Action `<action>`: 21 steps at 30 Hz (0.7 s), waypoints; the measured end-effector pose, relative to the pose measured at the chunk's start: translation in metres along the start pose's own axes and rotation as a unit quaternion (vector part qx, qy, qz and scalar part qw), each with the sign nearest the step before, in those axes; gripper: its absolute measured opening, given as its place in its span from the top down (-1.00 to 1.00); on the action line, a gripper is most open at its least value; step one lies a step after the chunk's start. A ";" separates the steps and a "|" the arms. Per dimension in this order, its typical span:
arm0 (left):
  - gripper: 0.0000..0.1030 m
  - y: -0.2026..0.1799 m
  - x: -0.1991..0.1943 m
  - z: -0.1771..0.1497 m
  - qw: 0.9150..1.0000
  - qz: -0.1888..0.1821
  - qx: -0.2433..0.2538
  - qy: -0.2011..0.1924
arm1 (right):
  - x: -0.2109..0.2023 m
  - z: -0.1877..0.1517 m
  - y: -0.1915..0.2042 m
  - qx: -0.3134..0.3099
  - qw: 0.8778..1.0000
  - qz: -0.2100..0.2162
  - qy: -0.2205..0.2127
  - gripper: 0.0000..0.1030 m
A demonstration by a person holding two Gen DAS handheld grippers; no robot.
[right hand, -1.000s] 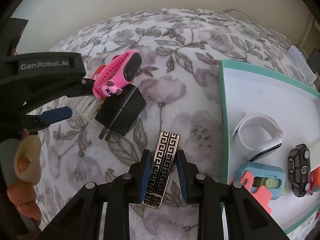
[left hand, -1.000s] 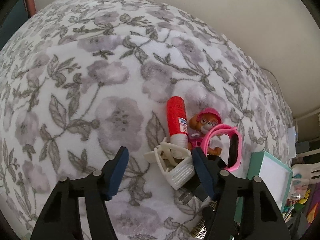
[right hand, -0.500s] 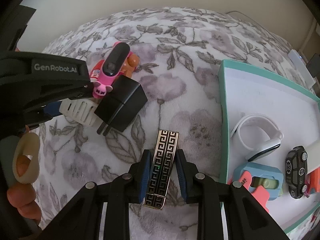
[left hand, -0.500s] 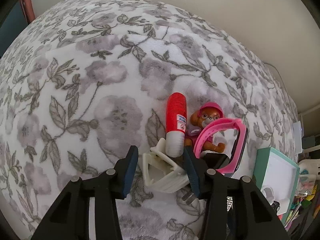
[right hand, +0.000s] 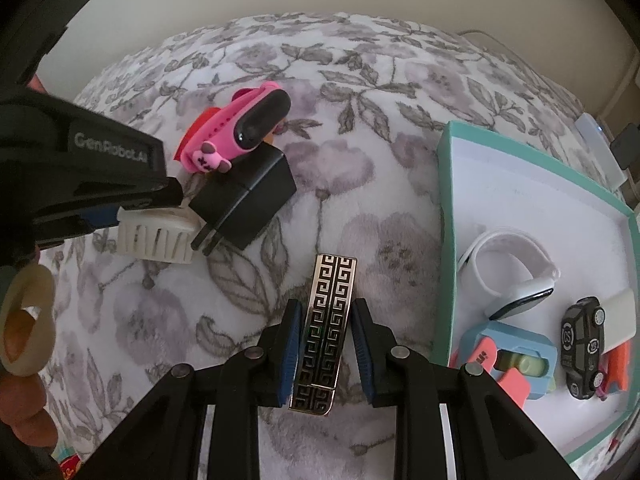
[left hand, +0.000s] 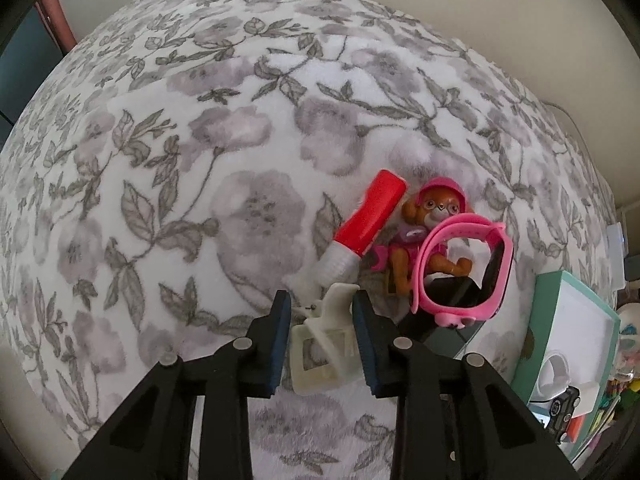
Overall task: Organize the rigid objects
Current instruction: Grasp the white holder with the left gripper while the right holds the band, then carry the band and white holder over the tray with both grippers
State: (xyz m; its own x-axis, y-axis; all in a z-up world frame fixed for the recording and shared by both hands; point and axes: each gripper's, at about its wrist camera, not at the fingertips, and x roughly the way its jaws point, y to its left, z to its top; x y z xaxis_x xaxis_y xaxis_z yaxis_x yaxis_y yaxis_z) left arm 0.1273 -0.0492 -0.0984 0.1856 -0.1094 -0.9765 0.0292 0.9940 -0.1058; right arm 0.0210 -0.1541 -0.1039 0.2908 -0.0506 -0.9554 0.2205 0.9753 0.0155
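Note:
My left gripper [left hand: 320,312] is shut on a white hair claw clip [left hand: 326,344], which rests on the floral blanket; the clip also shows in the right wrist view [right hand: 156,236]. Beyond it lie a red tube [left hand: 366,224], a pup figurine [left hand: 430,216], a pink smartwatch [left hand: 460,272] and a black charger plug [right hand: 248,200]. My right gripper [right hand: 324,320] is shut on a silver lighter with a black key pattern [right hand: 326,328], lying on the blanket. The teal-rimmed white box [right hand: 446,216] stands to its right.
The box holds a white smartwatch [right hand: 504,272], a black toy car [right hand: 582,336], a blue and coral piece [right hand: 504,360] and an orange item. The person's hand and a cream ring [right hand: 24,320] are at the left edge. A white device [right hand: 600,148] lies behind the box.
My left gripper moved forward over the white claw clip and closed on it. My right gripper stayed closed on the lighter with little movement.

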 end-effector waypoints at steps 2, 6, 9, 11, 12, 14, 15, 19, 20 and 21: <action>0.47 0.001 -0.001 -0.001 1.000 -0.005 -0.005 0.002 | -0.001 -0.001 -0.001 0.002 1.000 0.002 0.001 0.54; 0.52 0.007 -0.006 0.000 1.000 -0.013 -0.014 0.004 | -0.003 -0.002 -0.006 0.009 1.000 0.009 0.002 0.55; 0.52 0.011 -0.008 0.000 1.000 -0.015 -0.015 0.008 | -0.006 -0.002 -0.011 0.016 1.000 0.015 0.001 0.57; 0.54 0.013 -0.012 0.000 0.999 -0.023 -0.020 0.010 | -0.009 -0.002 -0.014 0.020 1.000 0.018 -0.001 0.58; 0.54 0.014 -0.014 0.000 0.999 -0.027 -0.022 0.009 | -0.009 -0.002 -0.013 0.021 1.000 0.018 -0.002 0.58; 0.54 0.016 -0.019 0.000 0.999 -0.030 -0.022 0.004 | -0.011 -0.001 -0.016 0.027 0.999 0.021 -0.005 0.58; 0.54 0.018 -0.023 0.000 0.999 -0.031 -0.022 0.000 | -0.011 -0.001 -0.016 0.028 0.999 0.021 -0.006 0.58; 0.54 0.020 -0.033 -0.001 0.999 -0.038 -0.027 -0.010 | -0.016 0.000 -0.017 0.033 0.999 0.026 -0.014 0.58; 0.54 0.021 -0.037 -0.001 0.999 -0.040 -0.029 -0.013 | -0.018 0.001 -0.017 0.036 0.999 0.029 -0.017 0.58; 0.54 0.022 -0.041 -0.001 0.998 -0.042 -0.031 -0.018 | -0.019 0.002 -0.017 0.039 0.999 0.032 -0.021 0.58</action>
State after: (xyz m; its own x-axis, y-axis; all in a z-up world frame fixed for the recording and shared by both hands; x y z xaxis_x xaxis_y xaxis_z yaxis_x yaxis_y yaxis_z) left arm 0.1199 -0.0229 -0.0611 0.2198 -0.1913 -0.9566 -0.0136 0.9799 -0.1991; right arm 0.0133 -0.1705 -0.0854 0.3450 0.0011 -0.9386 0.2712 0.9572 0.1008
